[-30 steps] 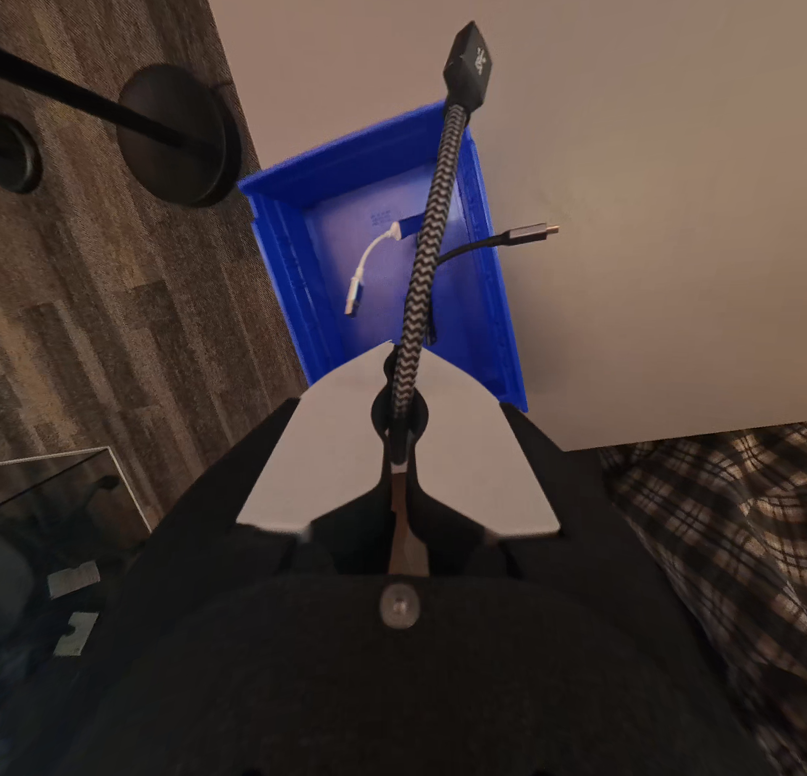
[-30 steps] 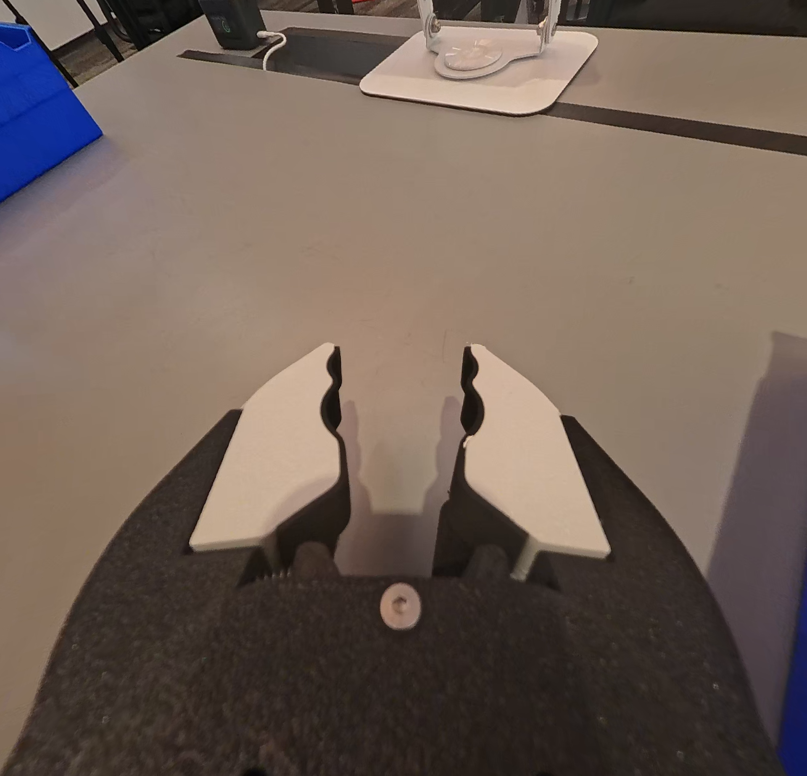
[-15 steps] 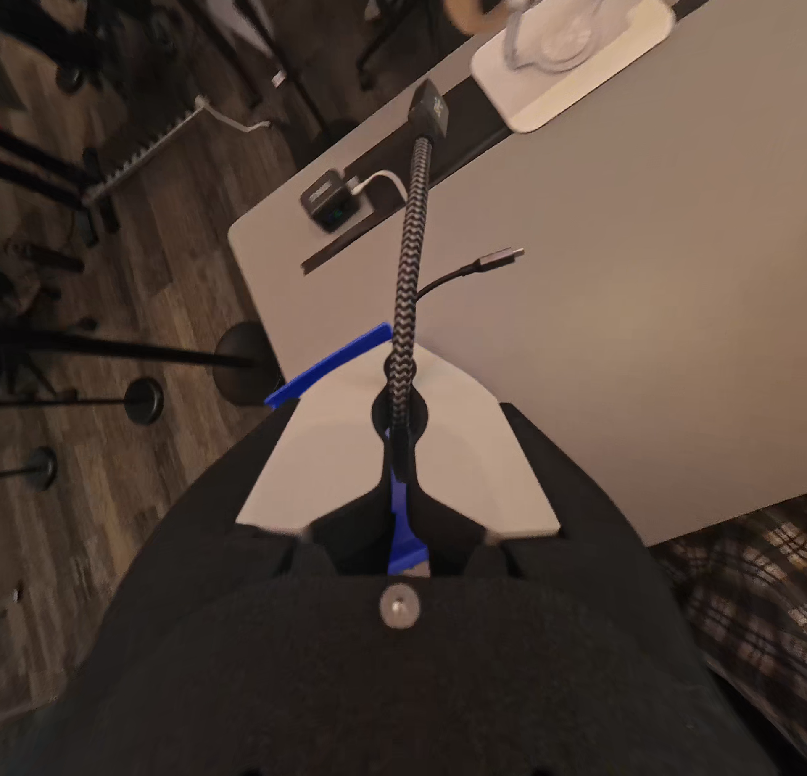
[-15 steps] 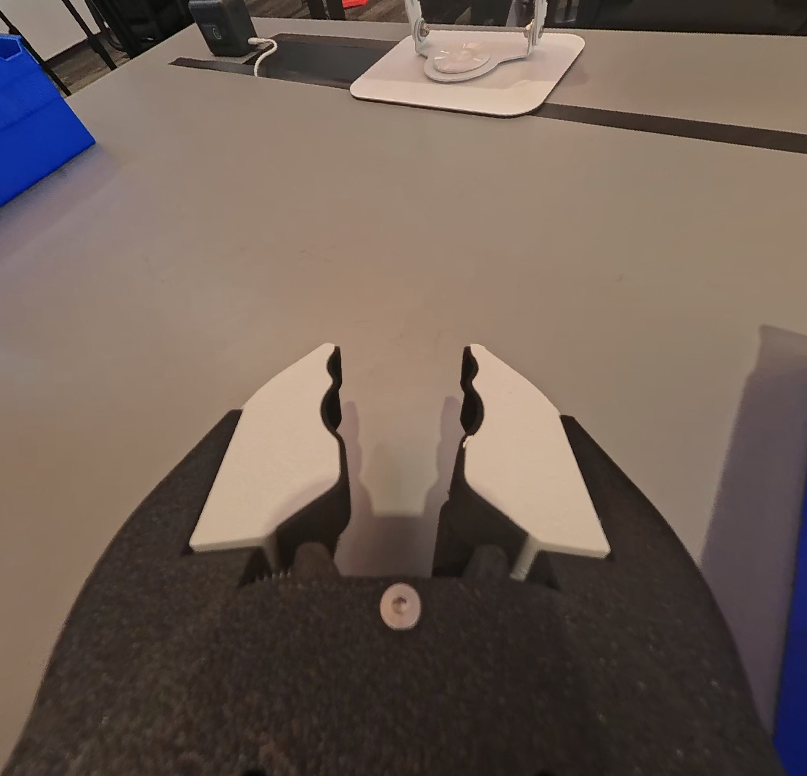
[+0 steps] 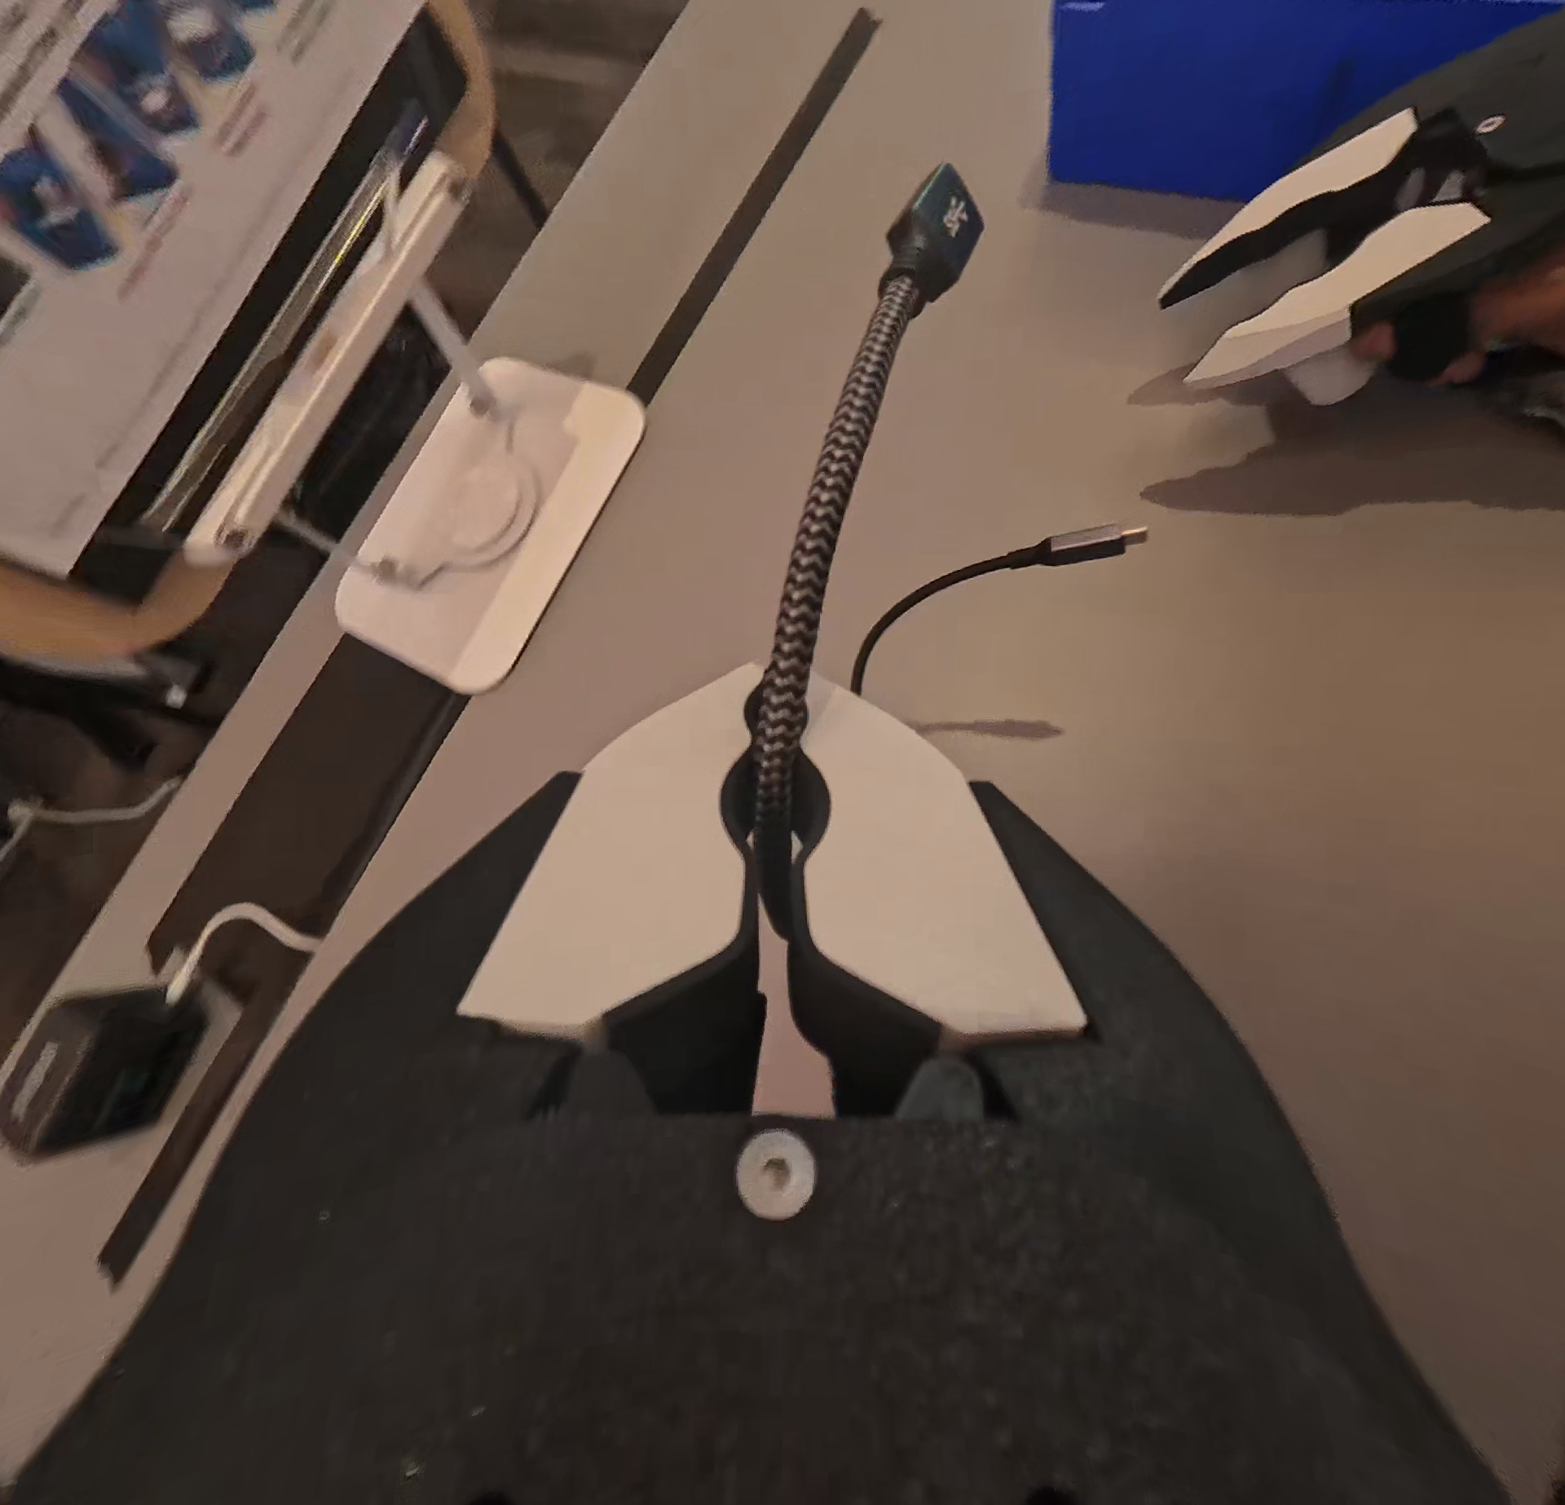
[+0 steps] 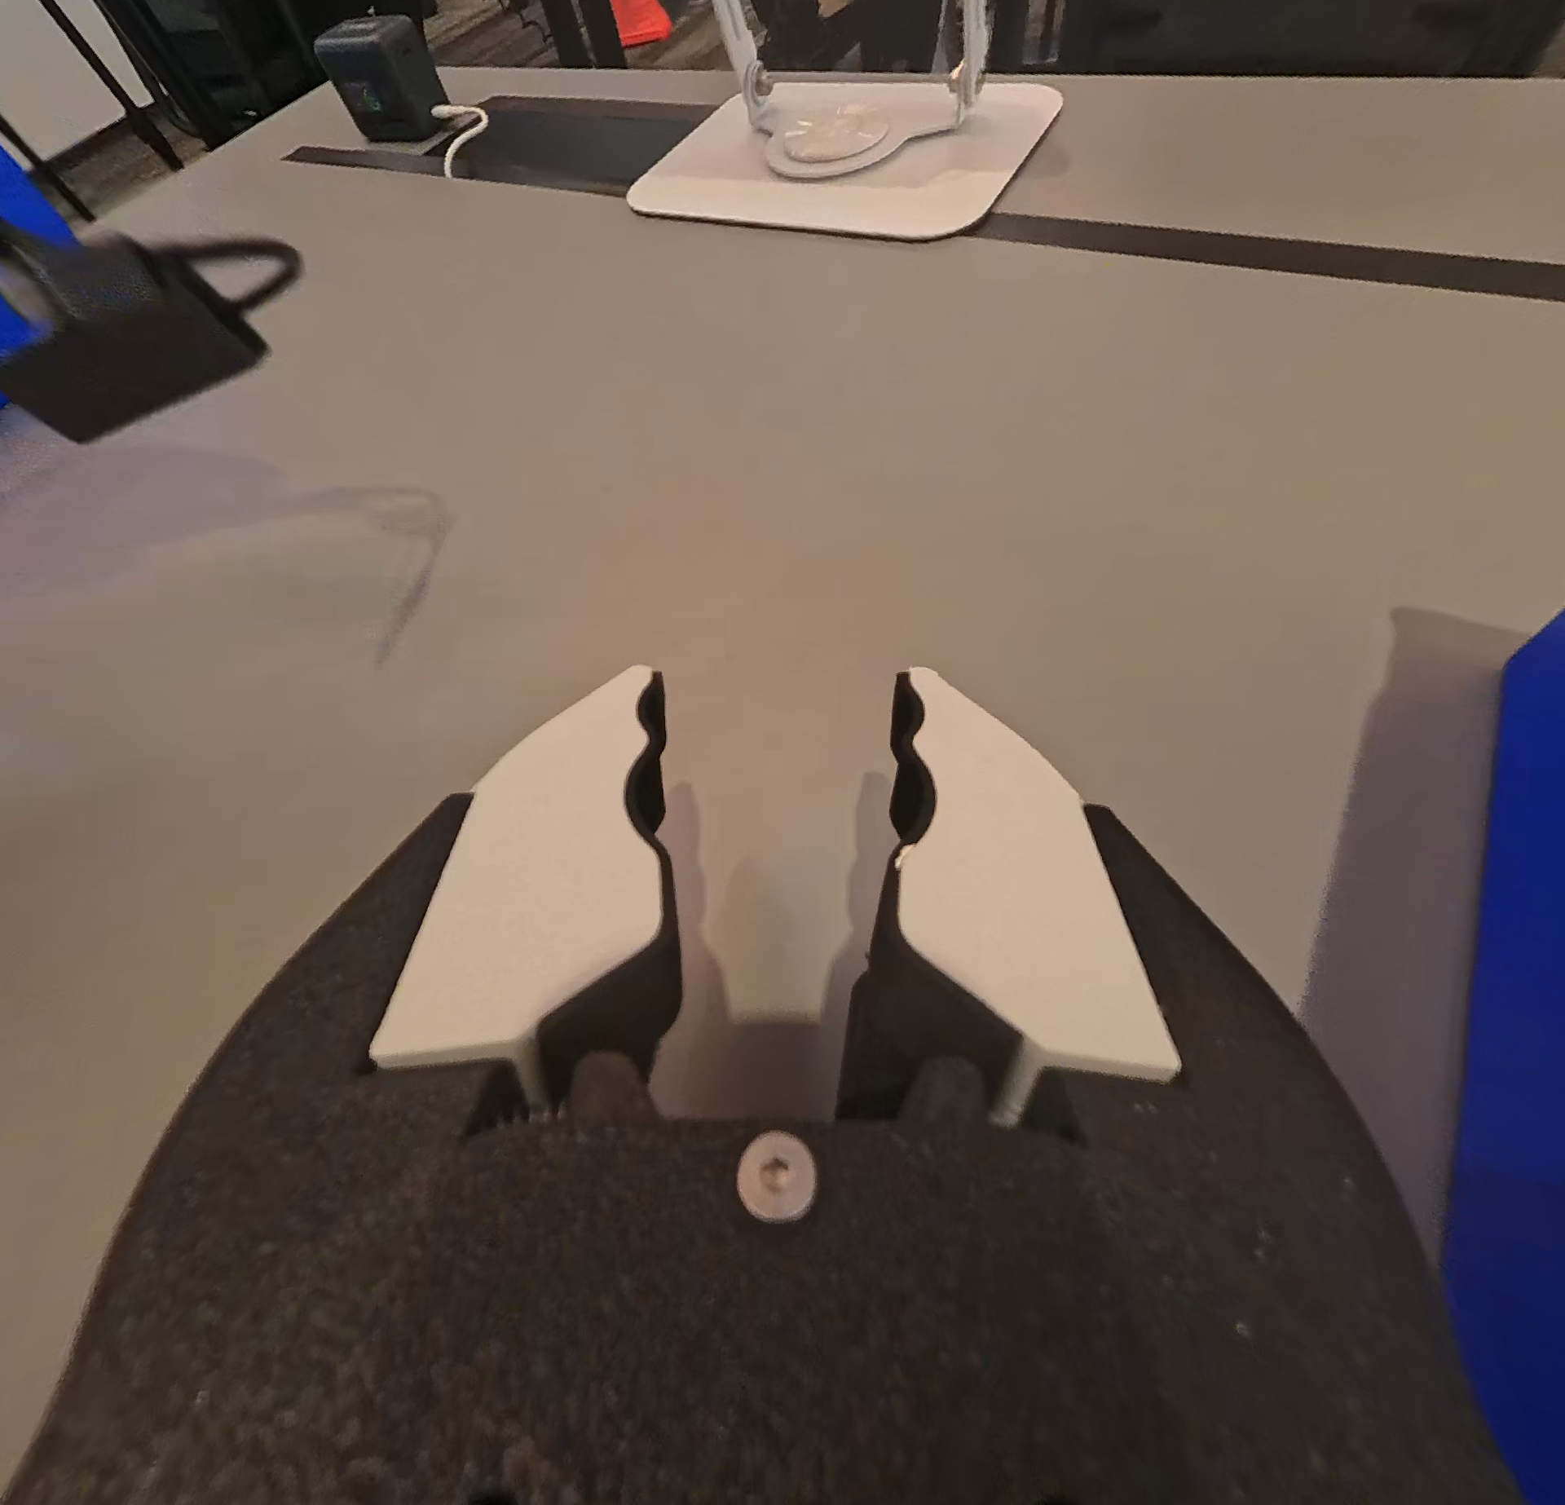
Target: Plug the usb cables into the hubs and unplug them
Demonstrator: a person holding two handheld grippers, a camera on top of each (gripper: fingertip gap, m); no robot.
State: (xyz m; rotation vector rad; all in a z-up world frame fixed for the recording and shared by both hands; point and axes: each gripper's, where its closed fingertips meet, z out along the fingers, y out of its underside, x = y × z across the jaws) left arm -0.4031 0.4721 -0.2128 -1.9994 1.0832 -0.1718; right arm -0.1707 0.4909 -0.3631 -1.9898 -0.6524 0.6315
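Braided cable [image 5: 817, 516] is pinched in my left claw [image 5: 775, 706] and sticks up over the grey surface [image 5: 1270, 871], its black plug [image 5: 936, 223] at the top. A thin black cable [image 5: 999, 571] curves out beside it. My right claw [image 6: 775, 681] hovers wide and empty, near a blue bin [image 5: 1270, 67].

Dim warm light, soft shadows, motion blur + wide-angle warp at edges
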